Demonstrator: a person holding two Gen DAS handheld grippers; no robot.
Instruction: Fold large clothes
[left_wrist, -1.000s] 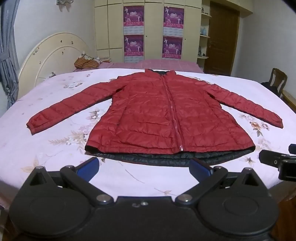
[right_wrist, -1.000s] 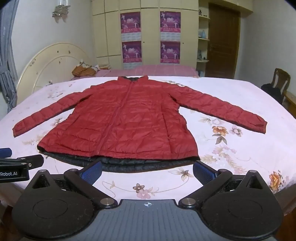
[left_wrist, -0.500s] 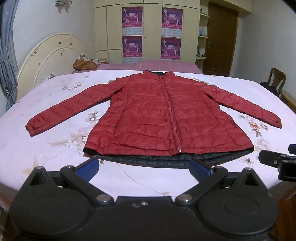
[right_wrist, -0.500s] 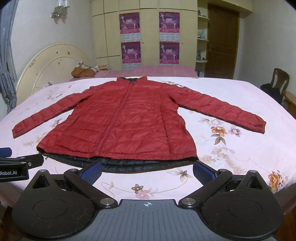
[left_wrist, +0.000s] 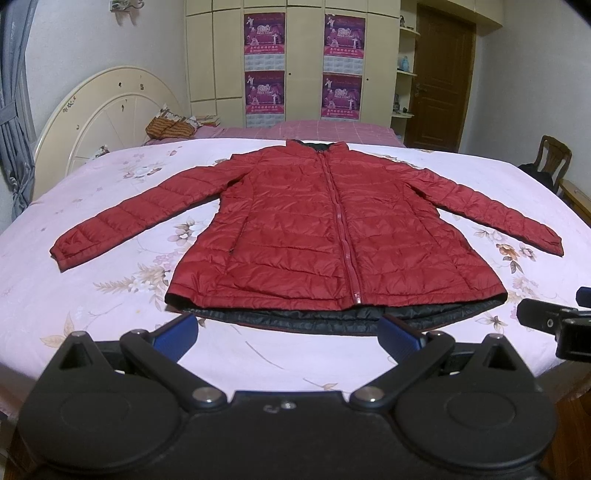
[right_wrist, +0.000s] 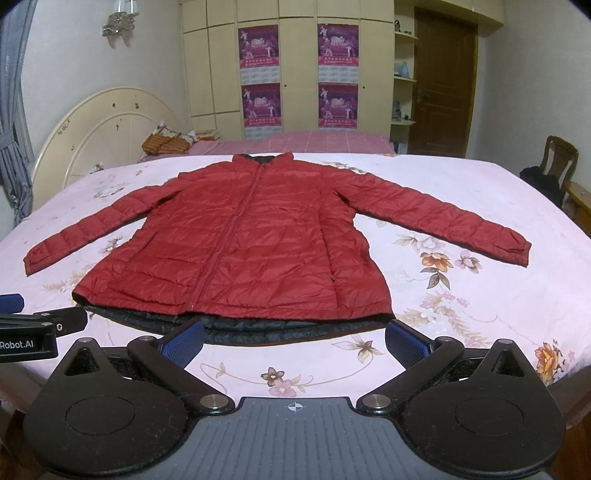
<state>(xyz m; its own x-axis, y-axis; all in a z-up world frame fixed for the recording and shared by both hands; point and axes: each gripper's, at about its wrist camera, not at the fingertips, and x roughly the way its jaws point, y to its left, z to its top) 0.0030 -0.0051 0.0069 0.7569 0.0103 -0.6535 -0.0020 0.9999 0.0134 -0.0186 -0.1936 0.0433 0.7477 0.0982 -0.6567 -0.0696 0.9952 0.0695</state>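
Red quilted jacket (left_wrist: 332, 236) spread flat and zipped on a bed with a pink floral sheet (left_wrist: 74, 302), collar at 12 o'clock, hem at 6 o'clock. Dark lining (left_wrist: 314, 319) peeking out below the red hem, nearest the near bed edge. Sleeves angled out toward 8 o'clock (left_wrist: 125, 221) and 4 o'clock (left_wrist: 498, 214), cuffs resting on bare sheet, well short of the bed's side edges. Open sheet on both flanks of the body and a strip between hem and near edge.

Left gripper (left_wrist: 288, 336) spread wide, blue pads (left_wrist: 177, 332) holding nothing, hovering just short of the hem. Right gripper (right_wrist: 293, 341) likewise wide apart and empty, pads (right_wrist: 406, 341) level with the lining's edge. Each tool visible at the other's side, apart from the cloth.

Rounded headboard (left_wrist: 107, 114) at 10 o'clock, wardrobe with posters (left_wrist: 303, 62) at 12, wooden chair (left_wrist: 554, 158) at 3 o'clock beyond the bed.
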